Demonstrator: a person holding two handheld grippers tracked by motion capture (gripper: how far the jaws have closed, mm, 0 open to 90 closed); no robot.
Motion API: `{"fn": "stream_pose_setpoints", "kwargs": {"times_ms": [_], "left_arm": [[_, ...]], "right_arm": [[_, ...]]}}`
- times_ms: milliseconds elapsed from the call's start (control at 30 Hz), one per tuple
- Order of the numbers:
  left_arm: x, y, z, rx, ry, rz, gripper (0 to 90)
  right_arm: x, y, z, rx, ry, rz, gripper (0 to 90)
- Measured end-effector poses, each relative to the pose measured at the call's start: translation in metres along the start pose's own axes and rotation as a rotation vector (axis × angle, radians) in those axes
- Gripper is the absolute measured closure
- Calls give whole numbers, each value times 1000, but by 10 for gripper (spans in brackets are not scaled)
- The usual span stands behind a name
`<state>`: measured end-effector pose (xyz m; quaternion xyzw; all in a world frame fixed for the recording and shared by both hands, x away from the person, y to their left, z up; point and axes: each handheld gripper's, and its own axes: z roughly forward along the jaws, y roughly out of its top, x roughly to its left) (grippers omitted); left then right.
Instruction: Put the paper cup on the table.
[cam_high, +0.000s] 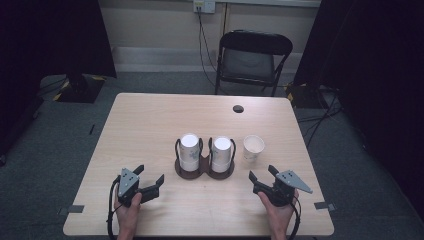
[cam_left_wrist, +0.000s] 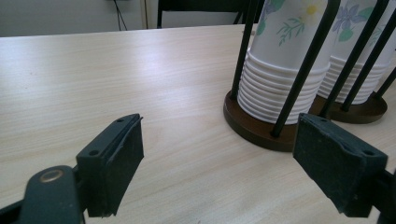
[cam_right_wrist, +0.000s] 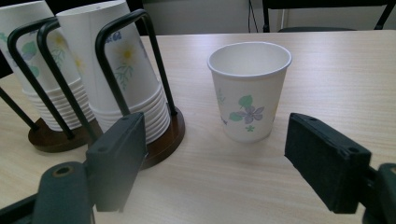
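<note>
I see a pale wooden surface (cam_high: 150, 120) with grey floor around it and one folding chair (cam_high: 252, 60) beyond. One two-post cup holder (cam_high: 204, 167) carries two stacks. One loose paper cup (cam_right_wrist: 249, 91) stands upright just ahead of my right gripper (cam_high: 263, 175), fingers apart, empty. Left gripper (cam_high: 149, 175): fingers apart, bare wood between, near edge close behind.

The cup stacks (cam_left_wrist: 280, 65) are cut off by the left gripper view's top edge.
</note>
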<state>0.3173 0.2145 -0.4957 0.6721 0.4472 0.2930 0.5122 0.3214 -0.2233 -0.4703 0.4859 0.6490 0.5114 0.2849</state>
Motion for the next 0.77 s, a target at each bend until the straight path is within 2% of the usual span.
{"fn": "stream_pose_setpoints", "kwargs": {"times_ms": [233,467,600,700,767], "left_arm": [[2,-1,-1,-12,1,-14,158],[1,-1,-3,-26,8,-10,158],[1,-1,-3,-31,0,-12,162],[2,-1,-3,-29,-6,-13,169],[2,-1,-3,-30,-10,-16,169]], "right_arm": [[13,-11,-6,-18,1,-4,209],[15,-25,-7,-5,-7,3,209],[17,-29,-9,-18,-22,-20,209],[17,-30,-7,-4,-19,-31,202],[19,-30,-6,-2,-36,-52,201]]}}
